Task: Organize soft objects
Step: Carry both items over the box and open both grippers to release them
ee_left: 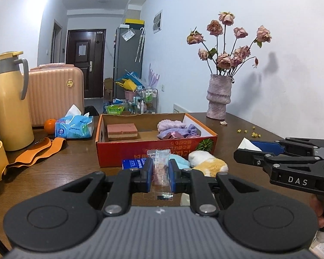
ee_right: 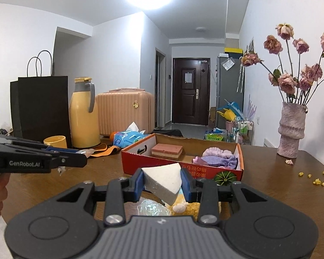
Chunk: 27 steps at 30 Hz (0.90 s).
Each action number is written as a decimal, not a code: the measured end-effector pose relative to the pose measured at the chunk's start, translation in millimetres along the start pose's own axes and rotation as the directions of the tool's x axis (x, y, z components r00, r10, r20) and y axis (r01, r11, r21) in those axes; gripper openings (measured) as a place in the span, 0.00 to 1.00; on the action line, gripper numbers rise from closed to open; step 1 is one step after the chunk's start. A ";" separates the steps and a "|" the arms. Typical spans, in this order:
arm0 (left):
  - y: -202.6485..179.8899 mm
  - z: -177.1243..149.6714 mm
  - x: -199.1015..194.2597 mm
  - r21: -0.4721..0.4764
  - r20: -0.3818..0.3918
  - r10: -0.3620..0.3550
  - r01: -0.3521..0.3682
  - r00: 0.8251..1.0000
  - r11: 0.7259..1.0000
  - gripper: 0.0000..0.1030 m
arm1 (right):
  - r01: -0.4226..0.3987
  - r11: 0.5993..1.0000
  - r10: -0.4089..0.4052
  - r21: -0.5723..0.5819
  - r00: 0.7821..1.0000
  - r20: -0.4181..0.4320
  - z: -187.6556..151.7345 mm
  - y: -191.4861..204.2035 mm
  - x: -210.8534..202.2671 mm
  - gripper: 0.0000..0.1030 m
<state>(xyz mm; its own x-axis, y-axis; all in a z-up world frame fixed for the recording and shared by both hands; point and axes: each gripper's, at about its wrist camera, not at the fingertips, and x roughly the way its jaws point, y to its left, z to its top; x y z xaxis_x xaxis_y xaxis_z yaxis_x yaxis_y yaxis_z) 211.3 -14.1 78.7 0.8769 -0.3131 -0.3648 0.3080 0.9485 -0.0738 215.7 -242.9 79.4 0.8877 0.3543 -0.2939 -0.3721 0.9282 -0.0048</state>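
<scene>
We are gripping a clear plastic packet (ee_left: 159,168) in the left gripper (ee_left: 159,168), marked "GenRobot.AI", and pinching a white sponge wedge (ee_right: 163,183) in the right gripper (ee_right: 163,185), marked "DAS". Both are hovering just before the red cardboard box (ee_right: 179,170), which is holding a pink sponge (ee_right: 166,150) and purple cloths (ee_right: 218,157).

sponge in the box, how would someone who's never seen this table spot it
Start at the orange cardboard box in the middle of the wooden table. Inside, the layered sponge sits at the left end, apart from the purple cloth bundle on the right. It alone is a flat rectangular block, pink over tan.
</scene>
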 end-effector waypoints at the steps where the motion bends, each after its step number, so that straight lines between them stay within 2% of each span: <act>1: 2.2 2.9 6.0 -0.002 -0.005 -0.002 0.002 1.000 1.000 0.16 | -0.006 1.000 0.006 -0.001 1.000 -0.004 2.4 -1.5 5.0 0.34; 3: 10.2 10.4 22.6 -0.002 -0.008 -0.002 0.002 1.000 1.000 0.16 | -0.024 1.000 0.024 -0.011 1.000 -0.009 9.9 -6.6 18.9 0.34; 6: 26.4 26.8 57.4 0.005 -0.030 0.039 -0.038 0.999 0.999 0.16 | -0.050 0.999 0.049 -0.018 0.998 -0.024 26.7 -17.8 48.1 0.34; 10: 55.1 58.8 116.5 -0.006 -0.070 0.053 -0.054 0.996 0.999 0.16 | -0.093 0.995 0.091 -0.034 0.994 -0.057 52.9 -38.2 100.0 0.34; 16: 72.9 108.2 221.6 -0.030 -0.153 -0.010 0.006 0.988 1.000 0.16 | -0.100 0.993 0.089 -0.067 0.985 -0.148 84.3 -74.2 205.0 0.35; 18: 70.6 117.1 258.9 -0.010 -0.175 -0.005 0.003 0.985 1.000 0.16 | -0.119 0.988 0.095 -0.100 0.971 -0.218 87.7 -85.2 246.9 0.35; 20: 69.8 126.0 303.7 -0.014 -0.225 -0.027 0.025 0.974 1.000 0.16 | -0.129 0.985 0.092 -0.112 0.952 -0.291 88.1 -94.0 286.3 0.35; 23: 73.3 130.5 361.0 -0.063 -0.310 -0.072 0.055 0.948 0.997 0.16 | -0.140 0.975 0.066 -0.172 0.923 -0.378 86.2 -99.5 336.5 0.35; 24: 74.0 129.9 375.6 -0.077 -0.334 -0.063 0.040 0.941 0.996 0.16 | -0.140 0.972 0.054 -0.191 0.916 -0.398 84.9 -100.9 351.9 0.35; 27: 72.9 125.2 399.5 -0.052 -0.331 -0.022 0.005 0.943 0.999 0.16 | -0.159 0.959 0.043 -0.233 0.900 -0.435 77.5 -100.3 381.7 0.37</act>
<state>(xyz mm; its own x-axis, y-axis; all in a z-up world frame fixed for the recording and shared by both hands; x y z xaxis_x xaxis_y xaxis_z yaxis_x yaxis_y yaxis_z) 630.3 -76.0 43.8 0.6983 -0.3007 -0.6496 0.2930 0.9481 -0.1238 612.8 -192.0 41.8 0.6646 0.3096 -0.6801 -0.5610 0.8079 -0.1805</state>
